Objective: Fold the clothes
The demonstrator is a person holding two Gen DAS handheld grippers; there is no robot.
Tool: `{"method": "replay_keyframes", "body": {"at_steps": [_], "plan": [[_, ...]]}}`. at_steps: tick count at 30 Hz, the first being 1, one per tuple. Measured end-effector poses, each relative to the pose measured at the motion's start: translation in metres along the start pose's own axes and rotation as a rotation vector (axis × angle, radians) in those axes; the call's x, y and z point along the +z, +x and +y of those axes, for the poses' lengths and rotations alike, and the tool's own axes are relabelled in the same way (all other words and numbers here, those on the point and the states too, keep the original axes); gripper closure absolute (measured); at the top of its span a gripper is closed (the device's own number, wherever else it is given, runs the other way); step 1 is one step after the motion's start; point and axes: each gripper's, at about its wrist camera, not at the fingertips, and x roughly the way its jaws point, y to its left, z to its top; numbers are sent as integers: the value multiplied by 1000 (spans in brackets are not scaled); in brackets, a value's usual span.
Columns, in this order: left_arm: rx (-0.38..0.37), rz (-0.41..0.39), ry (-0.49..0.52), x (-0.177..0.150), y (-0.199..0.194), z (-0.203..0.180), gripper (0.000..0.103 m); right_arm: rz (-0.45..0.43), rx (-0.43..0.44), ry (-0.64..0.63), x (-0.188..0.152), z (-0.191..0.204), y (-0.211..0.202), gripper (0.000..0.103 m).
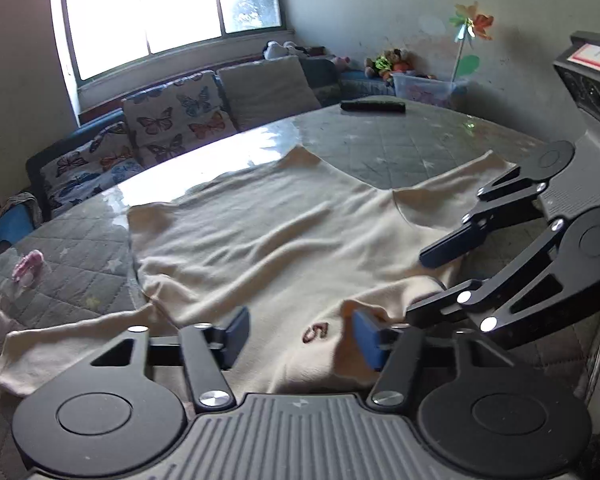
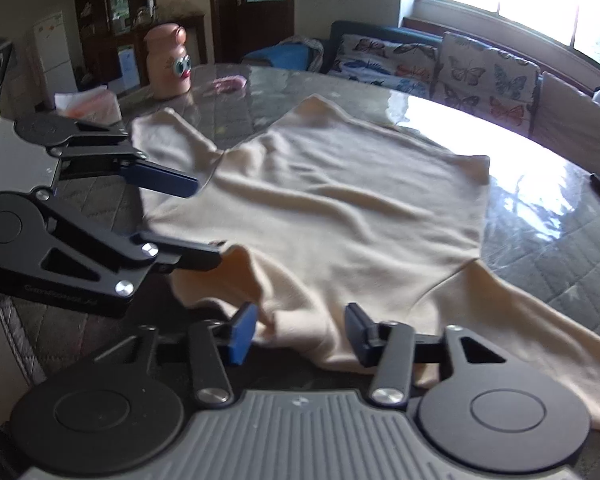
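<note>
A cream long-sleeved top (image 1: 284,236) lies spread flat on the round table, with a small red mark (image 1: 315,332) near its close edge. It also shows in the right wrist view (image 2: 340,208). My left gripper (image 1: 298,338) is open just above the top's near edge, fabric between its blue pads. My right gripper (image 2: 300,334) is open over the same near edge, beside the left one. Each gripper shows in the other's view, the right gripper (image 1: 440,276) and the left gripper (image 2: 204,220), both open. Nothing is gripped.
The table (image 1: 400,140) has a quilted grey cover under glossy plastic. A black remote (image 1: 372,106) lies at its far edge. A pink jar with eyes (image 2: 171,62), pink items (image 2: 228,83) and a tissue pack (image 2: 92,104) stand on it. A butterfly-cushioned sofa (image 1: 172,124) is behind.
</note>
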Motion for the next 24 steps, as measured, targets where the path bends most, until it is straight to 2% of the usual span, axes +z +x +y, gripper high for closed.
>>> {"method": "replay_keyframes", "body": {"at_steps": [2,3,4,5,6,11,14,16,19,24], "plan": [[-7,22,-3,-4,5,0,75,12,-12,-5,-4,4,3,74],[-12,29,-5,-6,6,0,80,14,-16,-5,-6,5,3,77],[-15,34,-6,-8,6,-1,89,9,-19,-2,-7,5,1,80],[-16,32,-4,-9,5,-2,92,4,-21,0,-8,5,-1,88],[-17,26,-2,-10,1,-3,93,-1,-22,2,-8,5,-3,95],[-28,11,18,-13,-12,-6,96,-19,-28,-20,-9,10,-18,97],[-41,29,36,-15,-11,-6,96,5,-12,-39,-14,13,-17,96],[-52,48,37,-16,-7,-5,96,20,4,-48,-15,14,-17,94],[-61,47,41,-15,-10,-3,92,-4,31,-54,-8,12,-28,85],[-43,13,31,-5,-18,6,91,-75,14,-36,11,6,-30,84]]}}
